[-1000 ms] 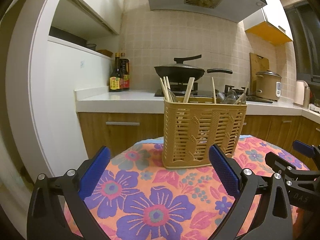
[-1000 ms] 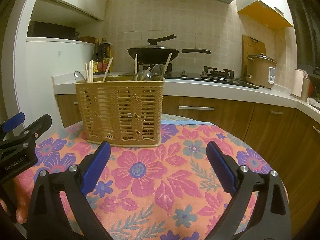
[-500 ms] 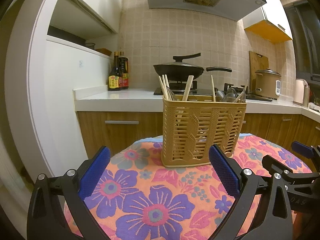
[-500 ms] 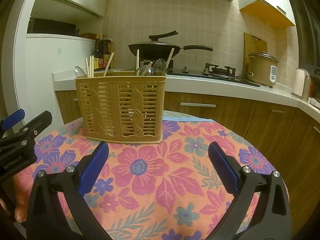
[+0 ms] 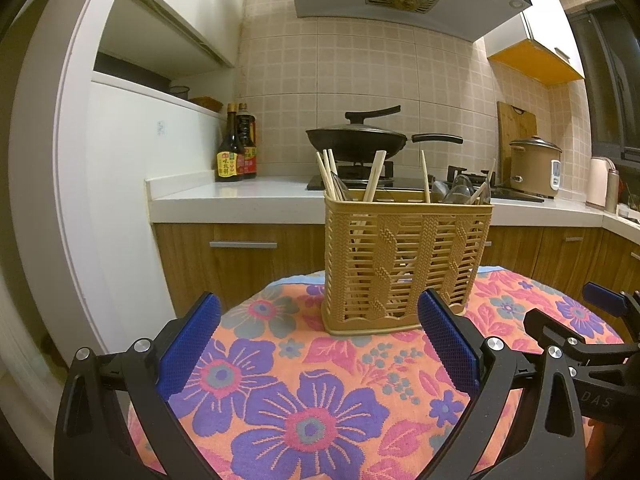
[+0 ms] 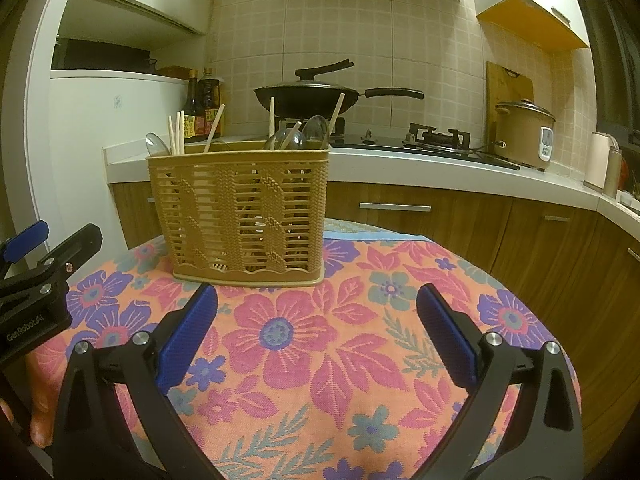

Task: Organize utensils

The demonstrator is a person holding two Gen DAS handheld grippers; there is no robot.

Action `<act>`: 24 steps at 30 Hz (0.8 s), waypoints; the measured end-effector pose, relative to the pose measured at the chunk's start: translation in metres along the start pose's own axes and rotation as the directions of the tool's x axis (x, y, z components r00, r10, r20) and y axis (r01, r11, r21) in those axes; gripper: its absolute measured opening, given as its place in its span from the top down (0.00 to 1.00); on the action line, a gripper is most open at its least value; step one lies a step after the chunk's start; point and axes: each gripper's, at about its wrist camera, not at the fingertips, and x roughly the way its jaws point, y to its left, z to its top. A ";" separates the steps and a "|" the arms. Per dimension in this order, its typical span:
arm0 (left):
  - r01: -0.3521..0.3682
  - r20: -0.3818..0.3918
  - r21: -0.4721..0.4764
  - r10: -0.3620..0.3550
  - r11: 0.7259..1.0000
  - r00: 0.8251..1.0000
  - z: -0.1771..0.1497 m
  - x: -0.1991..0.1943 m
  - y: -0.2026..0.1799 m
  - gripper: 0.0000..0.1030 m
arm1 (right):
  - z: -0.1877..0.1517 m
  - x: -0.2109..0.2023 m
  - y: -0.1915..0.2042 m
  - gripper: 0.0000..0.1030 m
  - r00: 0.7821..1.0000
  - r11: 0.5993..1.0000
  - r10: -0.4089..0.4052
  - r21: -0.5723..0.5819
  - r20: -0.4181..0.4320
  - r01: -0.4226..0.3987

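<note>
Facing the utensil basket (image 5: 406, 264) from both sides, I see chopsticks (image 5: 332, 176) and spoons (image 6: 314, 132) mixed upright inside, so sorting isn't done. It stands ahead of my left tool (image 5: 320, 344), ahead-left of my right tool (image 6: 318, 338); both gape, empty, over the floral table (image 6: 360, 344).

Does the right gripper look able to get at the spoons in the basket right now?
Probably yes: the right gripper is open, the spoons stick up above the basket rim, and only bare tablecloth lies between.
</note>
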 end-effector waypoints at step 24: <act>0.002 -0.002 0.000 -0.002 1.000 1.000 -0.001 0.000 -0.001 0.07 | -0.001 0.003 -0.001 0.08 1.000 1.000 0.010 -0.003 -0.016 -0.010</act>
